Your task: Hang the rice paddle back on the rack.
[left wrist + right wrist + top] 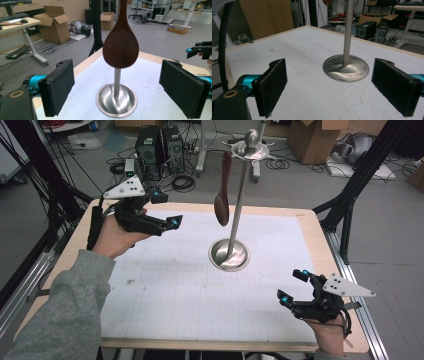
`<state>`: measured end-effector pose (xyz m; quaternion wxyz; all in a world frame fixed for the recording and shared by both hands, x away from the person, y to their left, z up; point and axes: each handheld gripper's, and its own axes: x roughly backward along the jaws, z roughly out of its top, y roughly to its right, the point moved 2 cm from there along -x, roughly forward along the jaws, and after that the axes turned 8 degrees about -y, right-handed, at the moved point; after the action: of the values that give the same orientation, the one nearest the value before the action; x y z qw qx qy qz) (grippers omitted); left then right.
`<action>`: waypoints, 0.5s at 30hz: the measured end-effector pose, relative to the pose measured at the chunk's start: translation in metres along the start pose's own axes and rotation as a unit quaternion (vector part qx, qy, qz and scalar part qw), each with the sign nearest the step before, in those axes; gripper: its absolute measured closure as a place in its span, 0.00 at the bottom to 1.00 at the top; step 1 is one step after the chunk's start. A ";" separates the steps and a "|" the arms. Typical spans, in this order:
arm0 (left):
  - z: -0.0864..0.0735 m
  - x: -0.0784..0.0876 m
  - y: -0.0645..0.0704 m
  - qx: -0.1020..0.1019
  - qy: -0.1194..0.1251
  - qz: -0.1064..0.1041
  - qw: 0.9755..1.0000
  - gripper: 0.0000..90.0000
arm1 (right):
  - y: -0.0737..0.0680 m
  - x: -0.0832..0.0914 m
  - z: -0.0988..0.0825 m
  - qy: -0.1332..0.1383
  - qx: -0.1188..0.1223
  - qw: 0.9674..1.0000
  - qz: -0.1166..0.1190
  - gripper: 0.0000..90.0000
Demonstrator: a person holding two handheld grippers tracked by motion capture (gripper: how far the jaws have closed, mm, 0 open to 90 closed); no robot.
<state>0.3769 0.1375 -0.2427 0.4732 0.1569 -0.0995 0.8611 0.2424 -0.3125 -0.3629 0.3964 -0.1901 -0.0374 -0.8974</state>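
Observation:
A steel stand rises from a round base point(229, 255) in the middle of the table, and a dark wooden spoon point(222, 205) hangs bowl-down from a hook at its top. At the table's back left my left gripper point(167, 210) is open and points toward the spoon. In the left gripper view the spoon's bowl point(121, 47) hangs apart from my left gripper point(117, 82), ahead of its wide, empty jaws, over the base point(116, 100). My right gripper point(292, 286) is open near the front right corner. Its view has the base point(346, 68) ahead of my right gripper point(329, 82), nothing held.
A white grid mat point(190, 290) covers most of the wooden table point(312, 227). Black frame posts point(357, 175) stand at both sides of the table. On the floor behind are computer towers point(160, 147), cables and cardboard boxes point(312, 137).

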 end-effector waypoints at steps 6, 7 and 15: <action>-0.023 0.012 -0.001 0.003 0.002 0.016 1.000 0.15 | -0.001 -0.003 0.003 0.002 0.006 1.000 0.001 0.13; -0.028 0.015 -0.001 0.000 0.004 0.025 1.000 0.15 | -0.002 -0.003 0.003 0.002 0.007 1.000 0.001 0.13; -0.063 0.032 -0.001 0.010 0.004 0.044 0.999 0.15 | -0.004 -0.011 0.005 -0.002 0.011 1.000 0.001 0.13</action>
<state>0.3504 0.1835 -0.2896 0.4335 0.1537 -0.0960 0.8828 0.2480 -0.3009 -0.3616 0.3997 -0.1878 -0.0482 -0.8959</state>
